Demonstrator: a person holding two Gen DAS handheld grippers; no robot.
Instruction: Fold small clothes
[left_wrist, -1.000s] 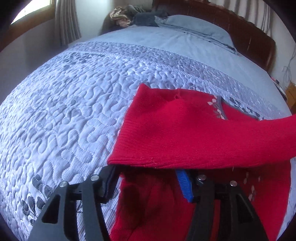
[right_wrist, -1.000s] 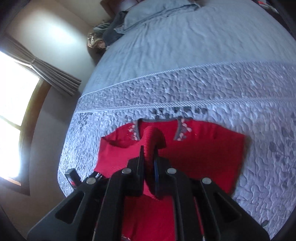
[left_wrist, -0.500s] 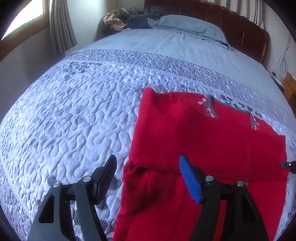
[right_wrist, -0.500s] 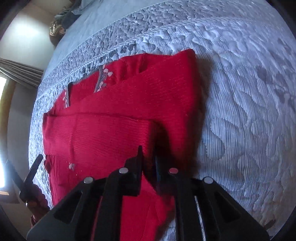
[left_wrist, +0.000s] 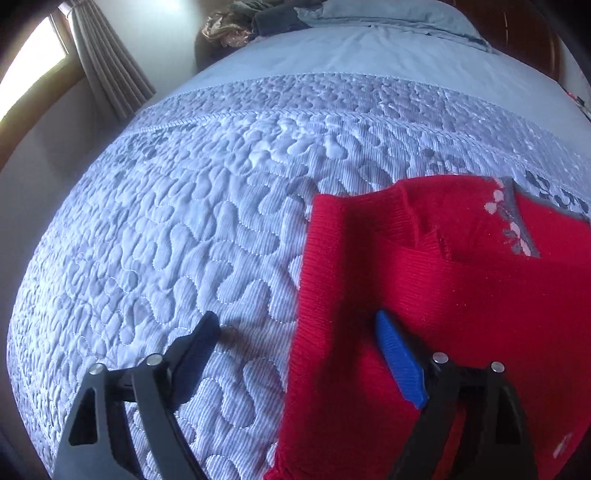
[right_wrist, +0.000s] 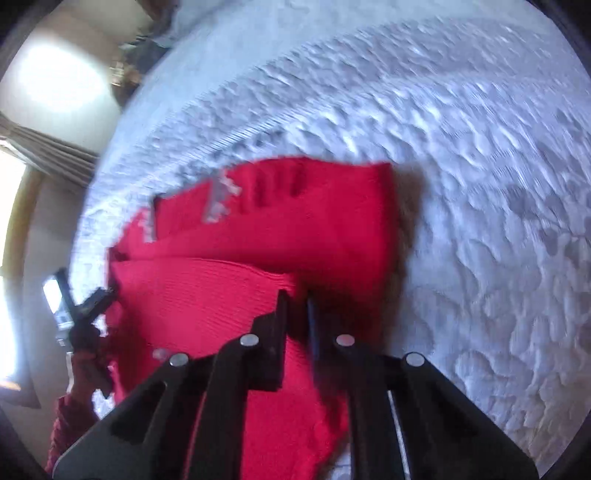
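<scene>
Red knit sweater (left_wrist: 461, 295) lies on the quilted bedspread (left_wrist: 184, 240), approx mid-bed, collar end pointing toward the pillow (left_wrist: 388, 14) w/ the far headboard behind it. Relative to the sweater: left gripper (left_wrist: 295, 332) sits at its left edge, jaws wide and having just been opening; one finger is over bare quilt just beside the edge, the blue-padded finger (left_wrist: 399, 362) over the knit, so the edge runs between them but nothing is pinched. Right gripper (right_wrist: 297, 295) is over the sweater's right half, jaws nearly together after closing a bit further; red knit shows in the narrow gap, and it looks pinched, though the view is blurred. Progress, as a judgement: a sleeve looks already laid across the chest, forming a band below the grey-trimmed collar (left_wrist: 517, 221), and the right side looks turned in, giving a straight right edge in the right wrist view. So the sleeve/side folds seem partly done. Left to do: prob. tidy the left edge, which is bunched lower down, then fold bottom up toward the collar and smooth. Lower hem mostly hidden behind the grippers, so can't tell its state. Final compact fold not yet there.
</scene>
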